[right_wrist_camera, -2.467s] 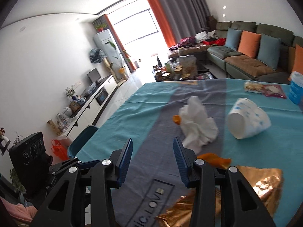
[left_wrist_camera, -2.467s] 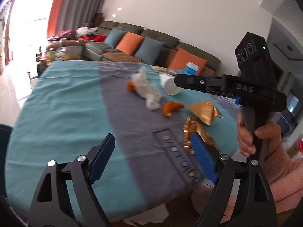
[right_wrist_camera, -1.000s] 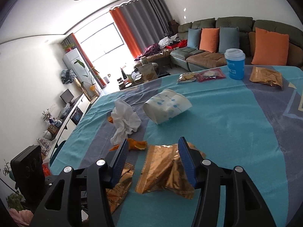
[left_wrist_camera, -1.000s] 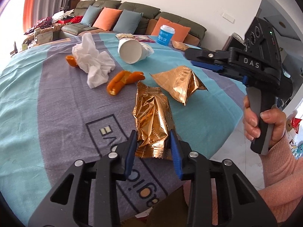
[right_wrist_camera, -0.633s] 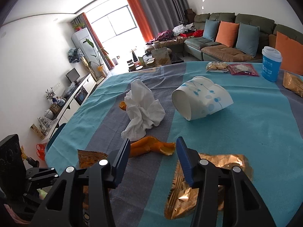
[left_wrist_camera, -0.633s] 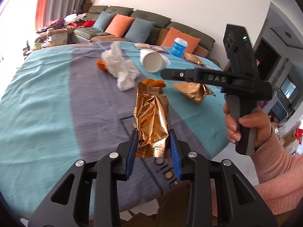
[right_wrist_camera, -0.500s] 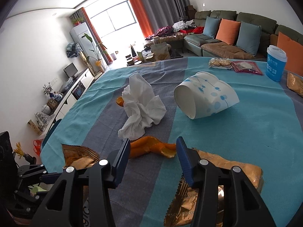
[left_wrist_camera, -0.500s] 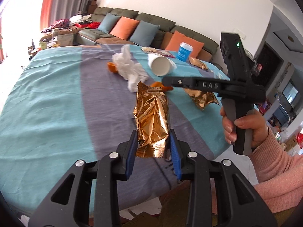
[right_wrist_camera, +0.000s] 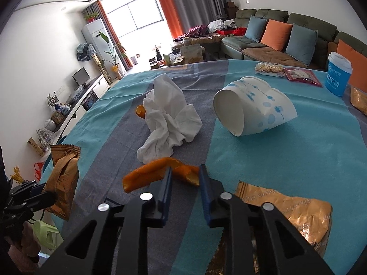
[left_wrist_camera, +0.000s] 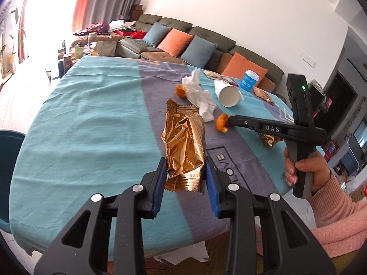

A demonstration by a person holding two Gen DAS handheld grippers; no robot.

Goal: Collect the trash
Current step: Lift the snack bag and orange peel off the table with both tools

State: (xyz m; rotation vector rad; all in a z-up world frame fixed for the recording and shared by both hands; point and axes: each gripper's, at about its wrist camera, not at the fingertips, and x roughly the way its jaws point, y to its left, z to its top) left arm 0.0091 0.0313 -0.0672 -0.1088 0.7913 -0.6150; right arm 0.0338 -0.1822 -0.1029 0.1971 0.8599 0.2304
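Over teal-and-grey tablecloth (left_wrist_camera: 80,114), crinkled gold foil wrapper (left_wrist_camera: 184,146) is now held lifted by left gripper (left_wrist_camera: 185,181); right gripper (right_wrist_camera: 184,189) is closing around curled orange peel (right_wrist_camera: 158,171) (second pickup beginning).

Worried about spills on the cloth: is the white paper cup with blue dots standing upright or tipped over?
Tipped over. The white paper cup with blue dots lies on its side on the teal tablecloth, open mouth facing the camera; no liquid is visible.

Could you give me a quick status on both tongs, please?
Left tongs shut on gold wrapper, lifted. Right tongs closing around orange peel on the tablecloth. Nothing in the way.
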